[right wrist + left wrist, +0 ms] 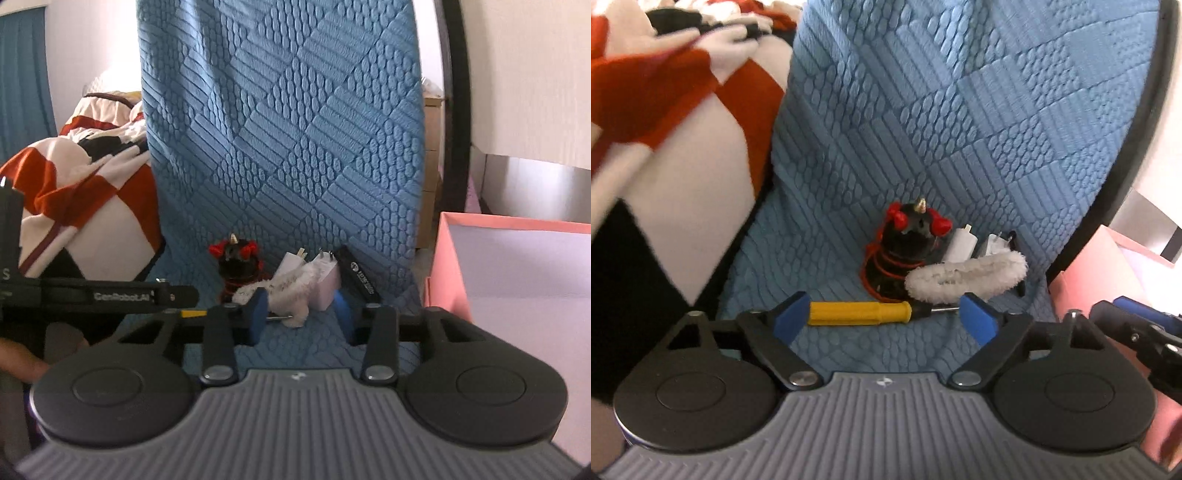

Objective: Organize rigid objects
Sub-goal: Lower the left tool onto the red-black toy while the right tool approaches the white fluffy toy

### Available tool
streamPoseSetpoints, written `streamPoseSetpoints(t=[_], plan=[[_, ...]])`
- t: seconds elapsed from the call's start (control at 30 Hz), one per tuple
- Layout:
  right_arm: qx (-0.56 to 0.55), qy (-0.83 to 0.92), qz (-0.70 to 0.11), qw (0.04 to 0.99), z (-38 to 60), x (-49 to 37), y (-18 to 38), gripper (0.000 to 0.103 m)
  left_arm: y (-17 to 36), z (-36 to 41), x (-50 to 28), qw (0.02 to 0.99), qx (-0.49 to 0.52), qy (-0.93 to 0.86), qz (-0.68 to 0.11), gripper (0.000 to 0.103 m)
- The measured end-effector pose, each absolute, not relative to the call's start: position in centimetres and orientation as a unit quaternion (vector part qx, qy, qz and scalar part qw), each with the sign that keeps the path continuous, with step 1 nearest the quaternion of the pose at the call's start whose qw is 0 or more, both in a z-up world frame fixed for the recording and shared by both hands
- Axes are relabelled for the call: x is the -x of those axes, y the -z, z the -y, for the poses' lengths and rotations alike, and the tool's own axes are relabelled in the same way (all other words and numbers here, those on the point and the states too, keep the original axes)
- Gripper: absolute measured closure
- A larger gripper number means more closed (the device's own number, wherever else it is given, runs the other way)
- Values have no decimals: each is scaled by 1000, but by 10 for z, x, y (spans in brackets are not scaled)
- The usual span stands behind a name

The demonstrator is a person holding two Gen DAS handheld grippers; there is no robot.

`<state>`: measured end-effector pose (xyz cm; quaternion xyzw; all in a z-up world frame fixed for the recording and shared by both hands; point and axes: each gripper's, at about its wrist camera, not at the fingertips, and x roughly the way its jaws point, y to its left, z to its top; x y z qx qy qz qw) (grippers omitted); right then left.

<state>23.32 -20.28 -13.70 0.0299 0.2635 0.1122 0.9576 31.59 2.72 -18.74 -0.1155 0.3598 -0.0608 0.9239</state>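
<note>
My left gripper is spread wide around the yellow screwdriver, whose long axis lies crosswise between the pads. My right gripper, also agape, is farther off.

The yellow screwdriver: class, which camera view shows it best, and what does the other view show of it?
The left wrist view: the screwdriver lies whole on the blue cover, between the open left gripper's fingers. The right wrist view shows only a yellow sliver and the shaft tip behind a finger.
</note>
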Motion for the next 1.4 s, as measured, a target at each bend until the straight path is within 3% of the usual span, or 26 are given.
streamPoseSetpoints(t=[0.73,1.0,1.07,1.4], plan=[[-194,-128,-362,902,232,-348,178,65,217,-26,-418,893,171,113,-401,19],[-223,-153,-386,882,231,-365,185,65,223,-15,-436,897,129,121,-406,19],[-220,-154,-391,881,229,-367,188,70,227,-9,-441,897,118,125,-408,19],[-257,-159,-412,860,234,-373,198,72,234,4,-443,900,111,123,-404,34]])
